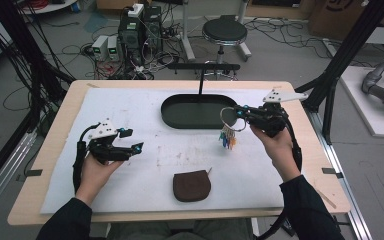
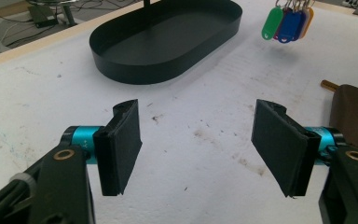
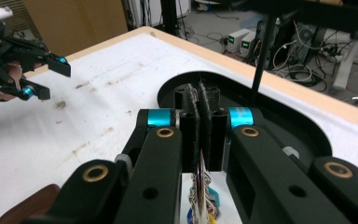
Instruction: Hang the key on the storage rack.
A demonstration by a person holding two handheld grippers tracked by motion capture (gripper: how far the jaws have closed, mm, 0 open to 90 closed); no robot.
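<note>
A metal key ring (image 1: 228, 119) carrying several coloured key tags (image 1: 228, 139) hangs in the air at the near right rim of the black oval tray (image 1: 180, 117). My right gripper (image 1: 240, 113) is shut on the ring, whose edge shows between the pads (image 3: 200, 163) with the tags (image 3: 205, 205) dangling below. My left gripper (image 1: 132, 140) hovers low over the white mat at the left, open, nothing between its pads (image 2: 121, 147). From there the tags (image 2: 286, 21) hang at upper right, past the tray (image 2: 168, 60). My left gripper (image 3: 51, 77) also appears at the far left.
A brown pouch (image 1: 192, 185) with a brass zip pull lies near the table's front edge; its corner (image 2: 354, 116) is by my left gripper's right jaw. A thin black post (image 1: 200, 82) rises from the tray's far side. The white mat (image 1: 130, 110) covers most of the wooden table.
</note>
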